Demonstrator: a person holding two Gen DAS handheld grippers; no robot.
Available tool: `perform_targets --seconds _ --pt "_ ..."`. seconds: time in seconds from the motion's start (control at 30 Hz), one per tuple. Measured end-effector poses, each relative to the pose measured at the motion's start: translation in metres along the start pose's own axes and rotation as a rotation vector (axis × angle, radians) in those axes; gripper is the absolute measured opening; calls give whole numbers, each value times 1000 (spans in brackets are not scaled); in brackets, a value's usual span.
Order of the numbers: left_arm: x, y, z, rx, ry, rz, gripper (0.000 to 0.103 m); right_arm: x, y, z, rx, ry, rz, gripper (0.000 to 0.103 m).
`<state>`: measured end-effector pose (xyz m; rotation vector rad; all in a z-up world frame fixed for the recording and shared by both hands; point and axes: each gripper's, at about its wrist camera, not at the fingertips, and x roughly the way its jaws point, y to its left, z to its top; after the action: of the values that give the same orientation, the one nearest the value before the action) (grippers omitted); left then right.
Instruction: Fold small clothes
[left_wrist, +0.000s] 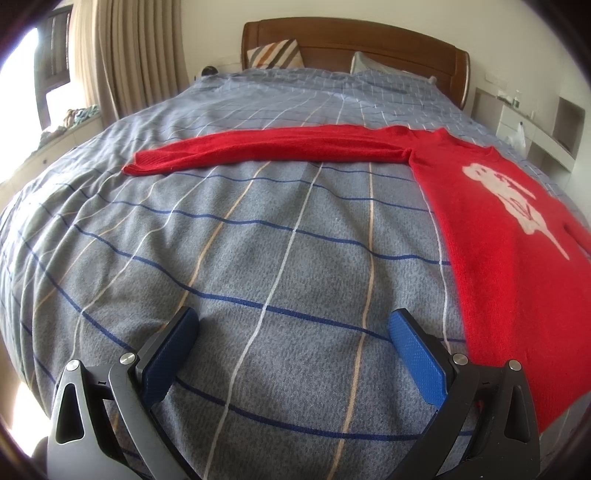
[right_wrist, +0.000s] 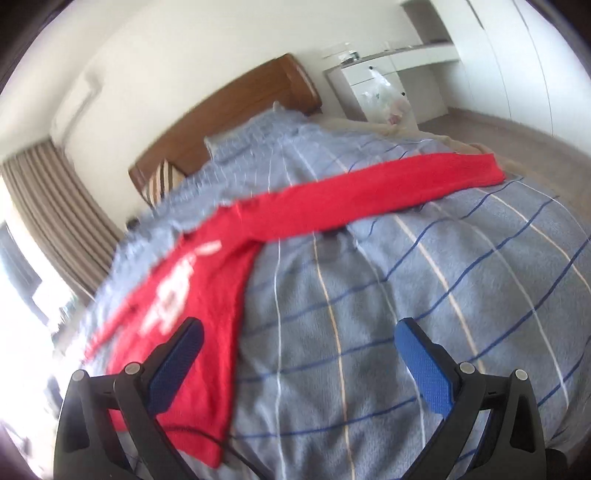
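A red knit sweater (left_wrist: 509, 236) with a white front print lies flat on the bed. In the left wrist view its body is at the right and one sleeve (left_wrist: 258, 149) stretches out to the left. My left gripper (left_wrist: 293, 325) is open and empty above bare blanket, just left of the sweater's hem. In the blurred right wrist view the sweater's body (right_wrist: 207, 295) is at the left and its other sleeve (right_wrist: 388, 188) reaches right. My right gripper (right_wrist: 299, 334) is open and empty, its left finger over the sweater's lower edge.
The bed has a grey-blue checked blanket (left_wrist: 258, 258), a wooden headboard (left_wrist: 351, 40) and pillows. Curtains (left_wrist: 129, 55) and a window are at the left. White shelving (left_wrist: 535, 122) stands at the right of the bed.
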<state>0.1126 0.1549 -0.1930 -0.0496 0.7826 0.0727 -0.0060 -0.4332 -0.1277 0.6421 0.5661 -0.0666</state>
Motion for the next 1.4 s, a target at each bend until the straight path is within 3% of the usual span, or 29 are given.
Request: perform_targets --seconds 0.1,0.2,0.3,0.37,0.43,0.6,0.67,0.73,0.8,0.87,1.0,1.1,1.23,1.4 --pt "2 -3 -1 0 -3 9 103 0 -40 56 203 -40 86 99" --pt "2 -3 0 0 -2 7 103 27 -87 92 406 -5 90 84" --pt "3 -3 -2 3 -2 3 103 54 -136 99 626 24 73 74" --pt "4 -4 -2 5 -3 5 103 59 -160 99 726 -11 25 57" --pt "6 -5 -1 8 -6 10 103 65 -177 99 807 -43 9 47" --pt "4 -7 -6 13 -16 21 103 85 -189 117 790 -74 -50 33" --pt "4 -6 -7 13 -17 21 103 95 -188 122 765 -69 -90 15" --pt "4 -6 -7 13 -17 21 103 99 -183 128 722 -57 -149 5" --pt "4 -6 -7 13 -17 20 103 92 -162 144 612 -82 -208 5" --pt "4 -6 -7 13 -17 21 103 85 -119 169 451 -123 -206 5" --pt "5 -5 -7 8 -14 20 103 86 12 209 104 -143 -90 5" --pt "5 -4 -6 4 -12 17 103 111 115 213 -90 -86 29 5" --pt "4 -4 -7 4 -15 17 103 165 238 174 -311 10 112 5" --pt "4 -4 -7 7 -19 14 103 245 320 80 -469 145 87 9"
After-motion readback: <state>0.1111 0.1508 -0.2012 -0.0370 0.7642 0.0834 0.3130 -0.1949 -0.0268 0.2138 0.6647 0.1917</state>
